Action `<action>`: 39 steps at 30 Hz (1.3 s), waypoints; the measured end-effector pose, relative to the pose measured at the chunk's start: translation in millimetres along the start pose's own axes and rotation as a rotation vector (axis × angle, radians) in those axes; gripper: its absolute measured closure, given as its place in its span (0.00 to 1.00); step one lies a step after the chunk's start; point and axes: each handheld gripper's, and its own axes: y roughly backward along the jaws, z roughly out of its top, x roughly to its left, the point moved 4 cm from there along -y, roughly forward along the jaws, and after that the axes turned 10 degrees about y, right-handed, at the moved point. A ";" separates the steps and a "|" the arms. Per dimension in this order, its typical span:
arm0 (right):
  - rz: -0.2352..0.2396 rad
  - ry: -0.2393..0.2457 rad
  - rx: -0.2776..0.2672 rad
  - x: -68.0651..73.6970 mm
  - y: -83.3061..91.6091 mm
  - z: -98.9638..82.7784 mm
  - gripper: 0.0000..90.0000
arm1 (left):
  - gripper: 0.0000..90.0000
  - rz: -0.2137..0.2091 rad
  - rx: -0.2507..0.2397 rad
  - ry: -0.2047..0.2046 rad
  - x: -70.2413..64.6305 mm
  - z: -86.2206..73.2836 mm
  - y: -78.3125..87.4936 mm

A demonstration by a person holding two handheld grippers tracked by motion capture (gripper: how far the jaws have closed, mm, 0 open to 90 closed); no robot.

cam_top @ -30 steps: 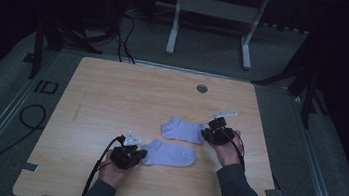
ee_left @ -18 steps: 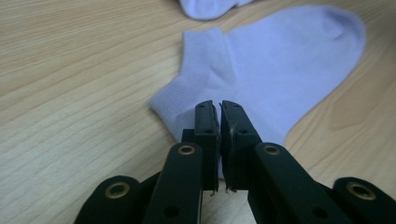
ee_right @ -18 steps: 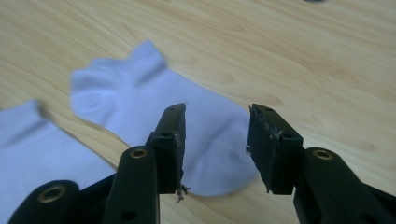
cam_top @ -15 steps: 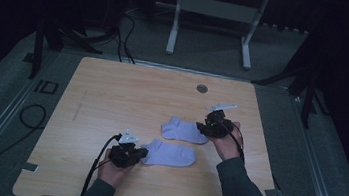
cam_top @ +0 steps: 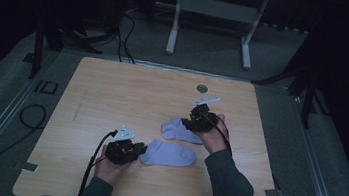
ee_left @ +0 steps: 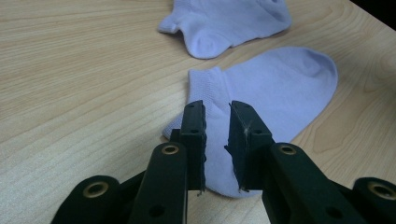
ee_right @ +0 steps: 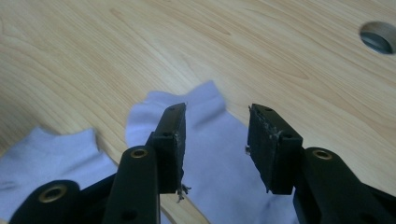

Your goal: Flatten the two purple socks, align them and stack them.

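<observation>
room: dark floor and a metal stand behind; pale wooden tabletop (cam_top: 112, 95) lit in the middle, with a round hole (cam_top: 202, 88) toward its far edge.
landmark: near sock (cam_top: 168, 153), lying flat on the tabletop, cuff end toward the left gripper.
far sock: second sock (cam_top: 178, 130) lies flat just beyond the near sock, on the side toward the hole, close to it; from above i cannot tell if their edges touch.
left gripper: left gripper (cam_top: 125, 151) sits at the cuff end of the near sock; in the left gripper view (ee_left: 217, 140) the jaws have just been opening, a narrow gap now between them, the cuff (ee_left: 210, 88) lying under and ahead of them, not pinched.
right gripper: right gripper (cam_top: 199, 118) is over the far sock's end away from the left gripper; in the right gripper view (ee_right: 217, 144) the jaws have just been opening and stand wide apart, the sock cloth (ee_right: 219, 163) flat below them, nothing between the pads.
what changed: a second ago both grippers sat low on the socks; now the right hand (cam_top: 215, 136) has lifted and drawn off toward the hole, while the left hand (cam_top: 111, 168) has stayed put.
meaning: both socks look let go, laid out side by side; judged from this, the placing step is over and either a fresh grasp or a withdrawal comes next.
risk: left jaws are close enough to the cuff to drag it if pulled back low.
</observation>
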 end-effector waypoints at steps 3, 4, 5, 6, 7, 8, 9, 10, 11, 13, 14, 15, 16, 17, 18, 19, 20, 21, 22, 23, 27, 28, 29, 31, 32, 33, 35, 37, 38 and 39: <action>0.016 0.015 -0.001 3.3 -6.3 5.0 0.63 | 0.83 -0.003 -0.003 0.005 1.0 0.6 0.2; 0.019 0.021 0.000 3.9 -8.3 6.3 0.63 | 0.82 -0.003 -0.003 0.005 1.2 0.8 0.3; 0.021 0.029 0.001 4.4 -10.4 7.3 0.63 | 0.82 -0.003 -0.005 0.006 1.4 1.0 0.2; 0.025 0.037 0.006 5.3 -12.9 8.4 0.63 | 0.82 -0.002 -0.004 0.006 1.4 1.1 0.4; 0.025 0.040 0.011 6.1 -14.3 8.7 0.63 | 0.81 -0.002 -0.005 0.005 1.5 1.2 0.4; 0.023 0.050 0.015 6.6 -16.3 9.3 0.63 | 0.81 -0.003 -0.005 0.004 1.4 1.3 0.4; 0.024 0.056 0.018 7.3 -18.2 9.5 0.63 | 0.81 -0.002 -0.006 0.003 1.4 1.3 0.5; 0.026 0.059 0.022 8.1 -20.0 9.6 0.63 | 0.81 -0.001 -0.007 0.000 1.3 1.4 0.4; 0.025 0.067 0.026 8.7 -21.9 9.3 0.63 | 0.81 -0.001 -0.006 -0.002 1.4 1.5 0.3; 0.019 0.083 0.036 9.4 -25.7 8.4 0.63 | 0.81 0.001 -0.004 -0.005 1.5 1.4 -0.2; 0.018 0.089 0.041 10.0 -27.6 7.9 0.64 | 0.81 0.002 -0.004 -0.007 1.5 1.4 -0.5; 0.017 0.096 0.045 10.5 -29.5 7.5 0.65 | 0.81 0.002 -0.005 -0.008 1.2 1.3 -0.9; 0.015 0.103 0.051 11.0 -31.3 7.1 0.66 | 0.81 0.002 -0.001 -0.012 0.7 1.2 -1.2; 0.012 0.118 0.054 11.5 -33.2 6.6 0.67 | 0.81 0.007 0.003 -0.025 -0.1 0.9 -1.7; 0.010 0.140 0.064 12.9 -35.6 5.8 0.67 | 0.81 0.009 0.007 -0.033 -0.8 0.7 -1.9; 0.011 0.150 0.067 13.8 -37.1 5.4 0.67 | 0.81 0.010 0.010 -0.046 -1.8 0.4 -2.4; 0.018 0.168 0.067 14.8 -39.2 4.8 0.67 | 0.81 0.011 0.013 -0.053 -3.2 0.0 -3.2; 0.026 0.178 0.070 16.5 -41.1 4.4 0.67 | 0.81 0.011 0.017 -0.061 -4.2 -0.4 -4.0; 0.033 0.184 0.074 18.1 -43.1 4.0 0.66 | 0.81 0.012 0.022 -0.069 -5.1 -0.9 -4.5; 0.041 0.193 0.076 19.5 -45.3 3.7 0.65 | 0.81 0.012 0.024 -0.074 -5.8 -1.1 -5.1; 0.070 0.209 0.089 22.9 -54.6 1.6 0.62 | 0.81 0.014 0.027 -0.076 -6.0 -1.6 -5.9; 0.080 0.207 0.093 23.3 -57.3 0.8 0.61 | 0.81 0.014 0.024 -0.074 -5.8 -1.4 -5.9; 0.089 0.210 0.094 23.3 -59.9 0.0 0.60 | 0.81 0.015 0.025 -0.075 -5.5 -1.3 -5.6; 0.097 0.207 0.103 23.8 -64.1 -1.4 0.58 | 0.81 0.015 0.023 -0.073 -5.4 -1.2 -5.7; 0.101 0.206 0.108 23.8 -66.3 -2.1 0.57 | 0.81 0.014 0.026 -0.073 -5.5 -1.3 -5.9; 0.103 0.202 0.115 23.5 -68.9 -3.1 0.56 | 0.81 0.014 0.028 -0.073 -5.6 -1.5 -6.1; 0.102 0.188 0.136 22.5 -74.1 -5.7 0.56 | 0.81 0.015 0.030 -0.074 -6.1 -1.7 -6.3; 0.117 0.168 0.138 22.0 -77.4 -7.2 0.55 | 0.81 0.015 0.032 -0.074 -6.2 -1.7 -6.4; 0.125 0.156 0.139 21.3 -77.9 -7.3 0.55 | 0.81 0.015 0.032 -0.075 -6.1 -1.6 -6.3; 0.129 0.155 0.138 20.7 -78.1 -7.4 0.54 | 0.81 0.016 0.031 -0.074 -6.0 -1.6 -6.3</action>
